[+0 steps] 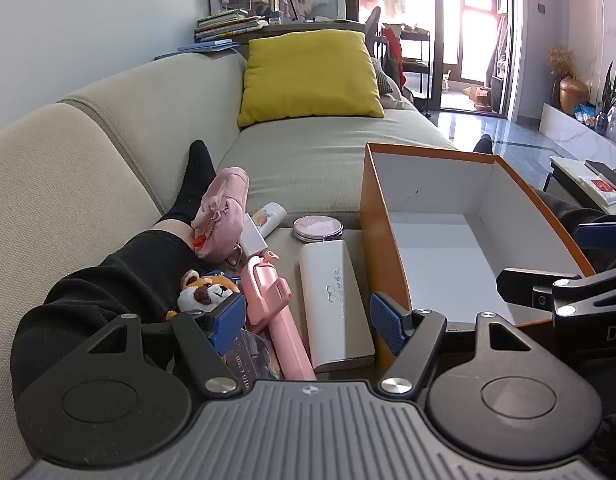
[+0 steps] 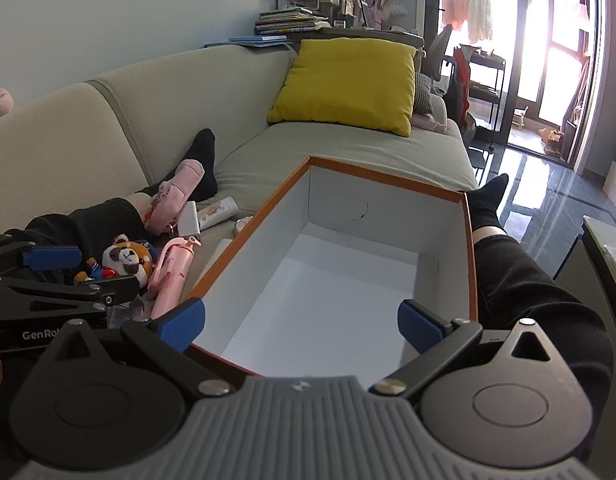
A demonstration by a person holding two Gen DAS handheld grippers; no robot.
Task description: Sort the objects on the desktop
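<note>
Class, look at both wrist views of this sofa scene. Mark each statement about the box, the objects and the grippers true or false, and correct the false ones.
1. The orange box is empty. True.
2. The left gripper is shut on the pink selfie stick. False: its jaws are open and hold nothing.
3. The white case lies outside the box. True.
4. The yellow cushion sits inside the box. False: it rests on the sofa behind the box.
5. The right gripper is open. True.

Dark card pack half-hidden behind left tongs, print unreadable.
</note>
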